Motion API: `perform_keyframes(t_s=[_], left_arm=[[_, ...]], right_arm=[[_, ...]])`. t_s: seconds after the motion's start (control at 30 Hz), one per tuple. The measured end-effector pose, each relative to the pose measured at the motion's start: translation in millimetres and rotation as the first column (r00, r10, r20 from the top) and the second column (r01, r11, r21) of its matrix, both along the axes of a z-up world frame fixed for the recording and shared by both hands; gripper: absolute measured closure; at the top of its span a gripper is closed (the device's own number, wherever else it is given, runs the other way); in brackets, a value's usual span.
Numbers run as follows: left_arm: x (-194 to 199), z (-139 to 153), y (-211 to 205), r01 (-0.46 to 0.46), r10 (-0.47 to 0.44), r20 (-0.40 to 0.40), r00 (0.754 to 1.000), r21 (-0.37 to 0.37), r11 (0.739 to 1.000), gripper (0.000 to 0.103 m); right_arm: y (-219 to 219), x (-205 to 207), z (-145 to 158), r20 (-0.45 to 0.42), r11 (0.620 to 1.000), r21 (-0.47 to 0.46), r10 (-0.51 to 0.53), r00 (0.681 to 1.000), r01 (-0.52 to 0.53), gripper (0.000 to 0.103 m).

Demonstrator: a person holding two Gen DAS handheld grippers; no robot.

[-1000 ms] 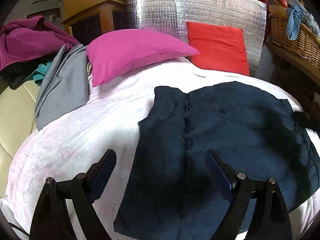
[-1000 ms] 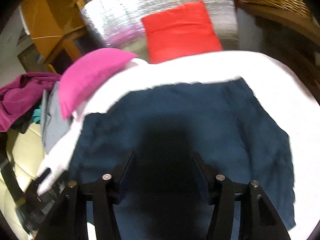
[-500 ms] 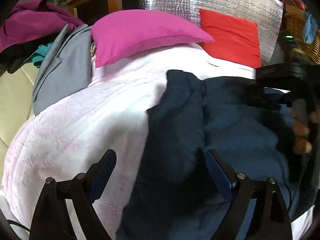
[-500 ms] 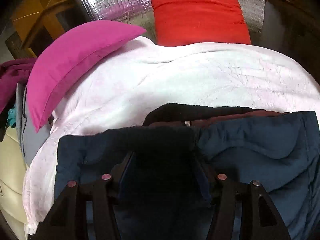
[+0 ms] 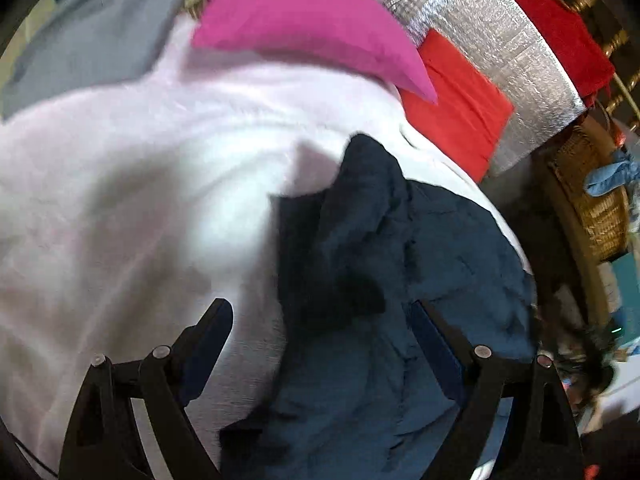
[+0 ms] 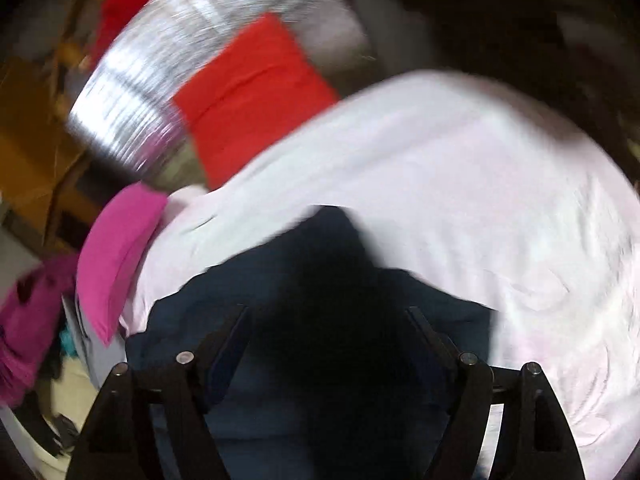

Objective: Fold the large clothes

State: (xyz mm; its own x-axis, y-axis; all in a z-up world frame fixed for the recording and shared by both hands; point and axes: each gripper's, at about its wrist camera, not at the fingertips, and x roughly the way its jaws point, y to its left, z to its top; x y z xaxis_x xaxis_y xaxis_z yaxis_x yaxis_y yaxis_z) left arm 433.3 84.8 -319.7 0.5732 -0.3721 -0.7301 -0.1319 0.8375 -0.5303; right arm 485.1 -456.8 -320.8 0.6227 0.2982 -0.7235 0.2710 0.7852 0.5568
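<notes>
Navy garment (image 5: pixel 420 288) is lying bunched on the pale pink bedspread (image 5: pixel 120 200), rumpled into a soft ridge near its upper edge with flatter cloth below. The left wrist view shows way more of the room: a wicker basket (image 5: pixel 600 216) with blue cloth in it off to the right, a grey garment (image 5: pixel 88 40) at top left, and red fabric (image 5: pixel 560 28) draped over the silver quilted foil panel (image 5: pixel 500 52). The right wrist view is smeared with blur and instead picks up a magenta heap of clothes (image 6: pixel 28 312) at the left edge plus some wooden furniture (image 6: pixel 32 160). Both views catch the pink pillow (image 5: pixel 304 20) and the red cushion (image 5: pixel 456 112) leaning on the foil.

Left gripper (image 5: pixel 324 320) has its fingers spread wide, over the garment's edge, nothing pinched. Right gripper (image 6: pixel 328 328) fingers have just been opening and stand wide over the dark cloth, not pressing on it
</notes>
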Motion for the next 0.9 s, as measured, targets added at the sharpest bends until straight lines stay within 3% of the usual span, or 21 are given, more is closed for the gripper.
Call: perform_keyframes(t_s=[0.1, 0.23, 0.3, 0.4, 0.57, 0.63, 0.7, 0.77, 0.9], left_arm=[[9.7, -8.5, -5.4, 0.029, -0.031, -0.031, 0.999, -0.058, 0.998, 0.012], [19.9, -23.1, -17.0, 0.068, -0.076, -0.088, 0.993, -0.094, 0.993, 0.012], [24.5, -31.3, -25.9, 0.1, -0.117, -0.109, 0.987, -0.15, 0.984, 0.012], [29.7, -34.3, -37.1, 0.131, -0.15, -0.116, 0.982, -0.16, 0.978, 0.01], [31.4, -30.6, -40.5, 0.116, -0.134, -0.074, 0.988, -0.208, 0.971, 0.01], [30.8, -28.4, -37.7, 0.098, -0.111, -0.046, 0.993, -0.227, 0.969, 0.012], [28.0, -23.8, -36.2, 0.088, -0.094, -0.014, 0.996, -0.231, 0.969, 0.022], [25.2, -16.8, -34.4, 0.071, -0.071, 0.008, 0.997, -0.207, 0.976, 0.038], [18.5, -14.3, -22.8, 0.009, -0.008, 0.007, 1.0, -0.206, 0.978, 0.038]], right_arm=[[-19.4, 0.7, -27.2, -0.047, 1.0, 0.025, 0.011, 0.999, -0.01, 0.023], [-31.2, 6.4, -62.0, -0.051, 0.983, 0.176, 0.059, 0.997, -0.05, 0.021], [-26.9, 7.9, -64.9, -0.03, 0.976, 0.2, 0.097, 0.995, -0.089, 0.015], [-14.0, 10.3, -65.7, -0.013, 0.944, 0.269, 0.202, 0.979, -0.191, 0.014], [33.7, 13.4, -59.5, -0.036, 0.926, 0.189, 0.339, 0.94, -0.327, 0.015], [49.3, 14.2, -54.2, -0.059, 0.931, 0.137, 0.347, 0.936, -0.337, 0.029], [55.5, 12.2, -49.1, -0.056, 0.941, 0.118, 0.326, 0.944, -0.318, 0.052], [65.1, 9.8, -40.6, -0.037, 0.947, 0.076, 0.316, 0.948, -0.312, 0.059], [74.2, 16.2, -39.0, 0.008, 0.954, 0.055, 0.296, 0.955, -0.296, 0.062]])
